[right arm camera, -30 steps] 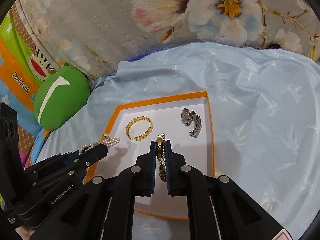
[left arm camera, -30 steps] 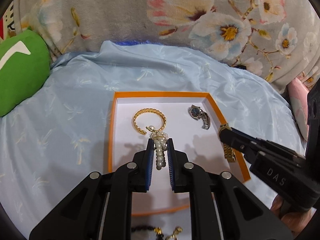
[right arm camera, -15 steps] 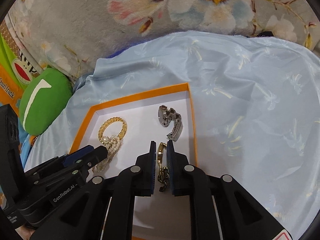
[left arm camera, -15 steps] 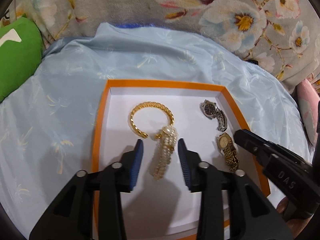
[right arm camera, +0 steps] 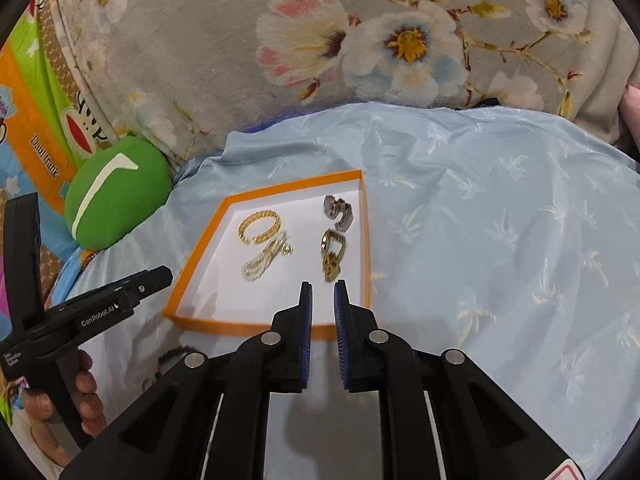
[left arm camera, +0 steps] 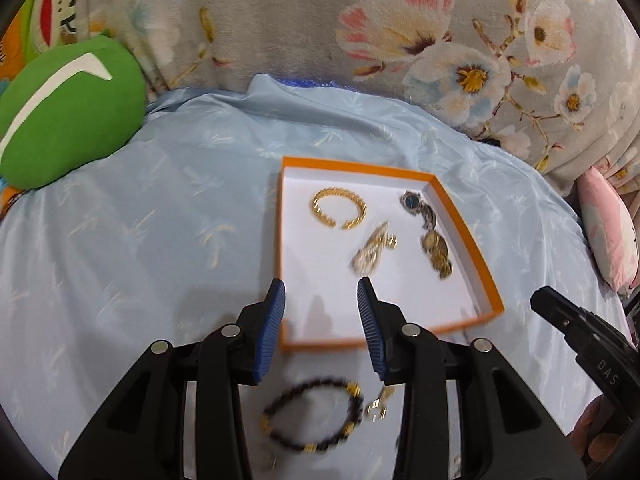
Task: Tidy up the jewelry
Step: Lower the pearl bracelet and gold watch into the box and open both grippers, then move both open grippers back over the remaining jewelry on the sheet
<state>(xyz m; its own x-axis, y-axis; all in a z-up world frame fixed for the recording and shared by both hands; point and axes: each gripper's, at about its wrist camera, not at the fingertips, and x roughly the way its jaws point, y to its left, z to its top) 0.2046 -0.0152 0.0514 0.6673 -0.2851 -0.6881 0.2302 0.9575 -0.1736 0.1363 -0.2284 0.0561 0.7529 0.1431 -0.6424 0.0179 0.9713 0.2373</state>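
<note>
An orange-rimmed white tray (left arm camera: 460,216) (right arm camera: 366,236) lies on a light blue cloth. In it lie a gold bangle (left arm camera: 339,208) (right arm camera: 259,227), a pearl bracelet (left arm camera: 371,254) (right arm camera: 264,258), a silver watch (left arm camera: 418,206) (right arm camera: 339,210) and a gold watch (left arm camera: 437,250) (right arm camera: 332,254). My left gripper (left arm camera: 321,304) is open and empty above the tray's near edge. My right gripper (right arm camera: 320,300) is slightly open and empty, just short of the gold watch. A dark beaded bracelet (left arm camera: 316,416) and a small gold piece (left arm camera: 378,404) lie on the cloth in front of the tray.
A green cushion (left arm camera: 68,112) (right arm camera: 116,192) lies at the left. A floral grey blanket (left arm camera: 360,40) rises behind the cloth. A pink pillow (left arm camera: 608,224) sits at the right edge.
My left gripper let go of the pearl bracelet and my right gripper let go of the gold watch; both pieces now lie in the tray. Both grippers have pulled back toward me.
</note>
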